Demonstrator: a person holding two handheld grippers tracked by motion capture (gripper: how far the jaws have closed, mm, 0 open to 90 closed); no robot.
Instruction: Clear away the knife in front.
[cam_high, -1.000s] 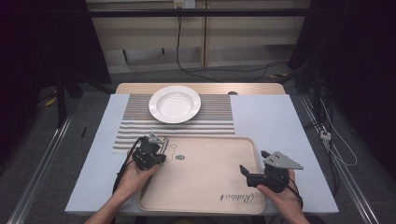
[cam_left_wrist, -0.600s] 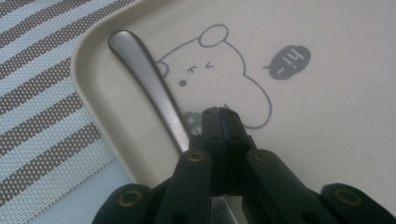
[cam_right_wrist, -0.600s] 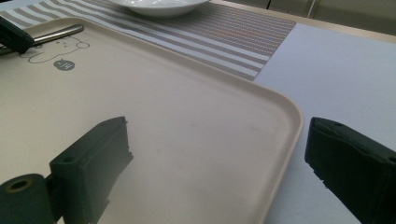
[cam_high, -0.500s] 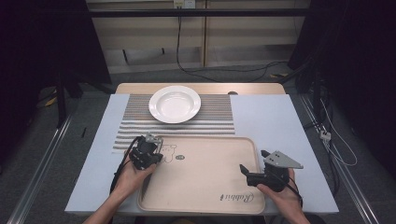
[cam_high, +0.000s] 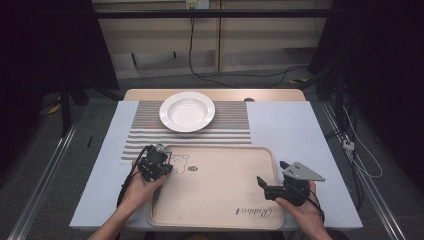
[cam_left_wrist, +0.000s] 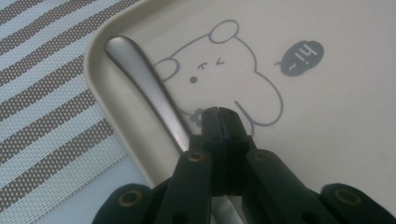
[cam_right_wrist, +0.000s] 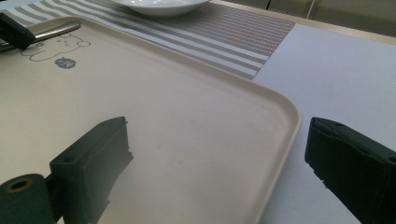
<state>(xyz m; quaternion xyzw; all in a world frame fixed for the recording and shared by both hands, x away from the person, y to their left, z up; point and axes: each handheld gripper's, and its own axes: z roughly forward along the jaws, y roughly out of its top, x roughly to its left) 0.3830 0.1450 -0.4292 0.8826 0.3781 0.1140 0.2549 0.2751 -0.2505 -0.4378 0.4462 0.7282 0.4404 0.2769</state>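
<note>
A beige tray (cam_high: 220, 185) with a bear drawing lies at the front of the table. A metal utensil handle (cam_left_wrist: 140, 70) rests along the tray's far-left rim. My left gripper (cam_left_wrist: 218, 112) is shut; its jaws meet flush with nothing seen between them, and the handle runs beside and beneath them. From above, the left gripper (cam_high: 168, 169) sits over the tray's far-left corner. My right gripper (cam_high: 272, 173) is open, straddling the tray's right rim (cam_right_wrist: 285, 121), one jaw over the tray and one outside it. A white plate (cam_high: 187, 111) sits behind the tray.
The plate stands on a striped placemat (cam_high: 230, 130) over a pale blue sheet (cam_high: 290, 130). Bare sheet lies to the right of the tray. Cables (cam_high: 360, 160) trail on the floor right of the table.
The left gripper has shifted very slightly at the tray's far-left corner. The right gripper has not moved.
</note>
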